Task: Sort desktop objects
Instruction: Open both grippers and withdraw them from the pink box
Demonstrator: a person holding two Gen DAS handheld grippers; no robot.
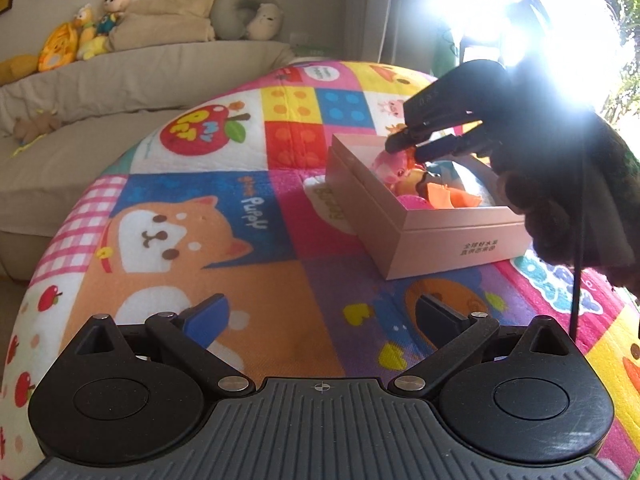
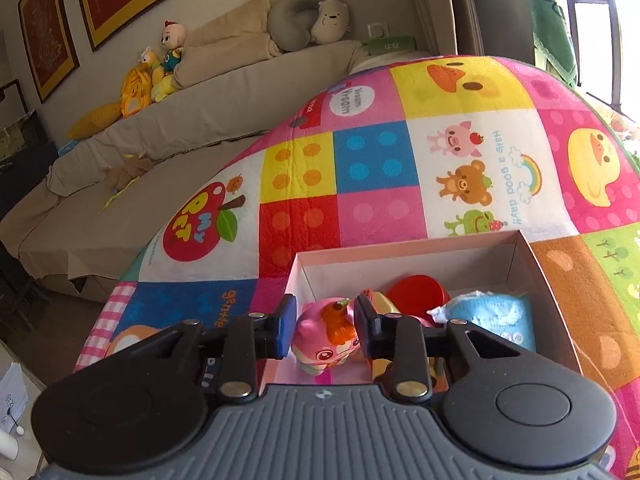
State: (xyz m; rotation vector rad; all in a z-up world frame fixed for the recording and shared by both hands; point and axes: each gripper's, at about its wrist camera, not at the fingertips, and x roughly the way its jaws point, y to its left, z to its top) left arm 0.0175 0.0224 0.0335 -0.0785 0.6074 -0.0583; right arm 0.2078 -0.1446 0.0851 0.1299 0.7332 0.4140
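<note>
Hand-held gripper (image 2: 323,330), right, clamped on glossy rounded pink toy (image 2: 325,338) inside cardboard box (image 2: 536,268).

Black tongs (image 2: 324,330) with blue pads (image 2: 285,330), silver screws, ribbed grey housing

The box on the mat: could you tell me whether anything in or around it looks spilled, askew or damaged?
Nothing stands out. The box sits flat on the mat with its walls intact, and the toys are all inside it. The right claw is shut on the pink toy within the box; the left claw hangs open over bare mat.
</note>
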